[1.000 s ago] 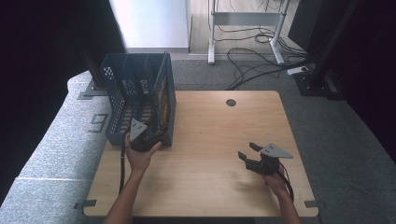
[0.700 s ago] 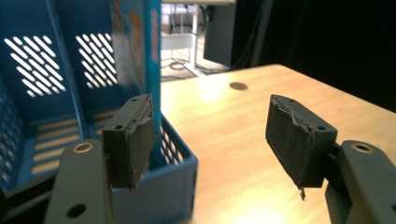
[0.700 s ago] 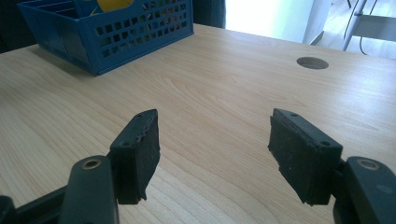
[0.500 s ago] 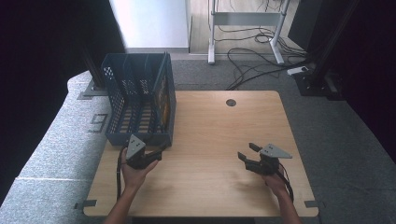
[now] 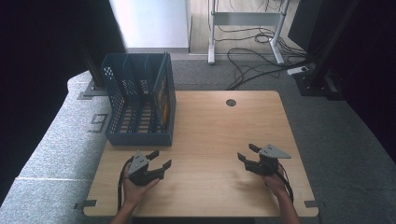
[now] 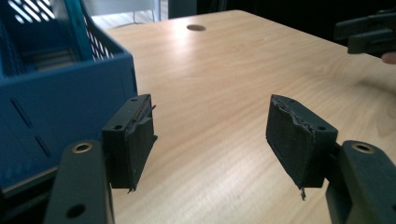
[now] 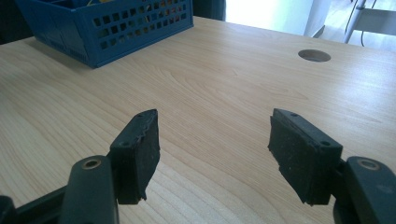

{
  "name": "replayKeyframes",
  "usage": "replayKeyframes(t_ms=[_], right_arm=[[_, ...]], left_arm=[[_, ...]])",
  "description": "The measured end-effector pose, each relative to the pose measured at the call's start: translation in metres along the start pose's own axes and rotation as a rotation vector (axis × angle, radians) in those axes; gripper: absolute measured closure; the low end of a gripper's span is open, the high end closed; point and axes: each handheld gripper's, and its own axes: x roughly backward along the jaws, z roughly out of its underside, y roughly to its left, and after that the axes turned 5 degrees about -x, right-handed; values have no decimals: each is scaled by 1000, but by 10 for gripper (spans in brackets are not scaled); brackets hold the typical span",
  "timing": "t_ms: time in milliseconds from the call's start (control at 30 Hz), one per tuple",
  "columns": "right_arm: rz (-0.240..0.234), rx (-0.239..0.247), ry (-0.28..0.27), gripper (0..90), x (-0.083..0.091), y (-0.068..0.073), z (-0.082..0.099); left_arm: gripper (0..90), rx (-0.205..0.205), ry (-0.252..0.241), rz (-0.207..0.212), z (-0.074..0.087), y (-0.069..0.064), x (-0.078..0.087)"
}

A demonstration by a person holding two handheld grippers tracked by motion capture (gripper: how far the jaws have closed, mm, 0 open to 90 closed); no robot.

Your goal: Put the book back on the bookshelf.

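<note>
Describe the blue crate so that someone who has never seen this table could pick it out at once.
Start at the light wooden table and go to its far left corner. The blue crate stands there, an open-topped plastic box with perforated walls and upright dividers inside, just beyond the left gripper. It is the one blue thing on the wood; the two grippers are black and grey.

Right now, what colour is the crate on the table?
Blue, a slotted plastic crate; the high view shows it best.

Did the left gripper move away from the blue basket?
Yes. The left gripper was right at the blue basket's near right corner a moment ago. It has drawn back toward the person's edge of the table, jaws open and empty.
</note>
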Motion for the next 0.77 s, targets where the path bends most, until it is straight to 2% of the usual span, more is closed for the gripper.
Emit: replayKeyframes(t_ms=[100, 167, 567, 767], right_arm=[[1, 3, 3, 327, 0, 0, 0], [1, 4, 5, 326, 0, 1, 0], [11, 9, 13, 324, -1, 2, 1], [17, 23, 19, 324, -2, 3, 1]], left_arm=[[330, 1, 24, 1, 6, 1, -1], [330, 16, 36, 7, 10, 2, -2], [332, 18, 44, 13, 9, 2, -5], [327, 18, 66, 11, 11, 4, -8]])
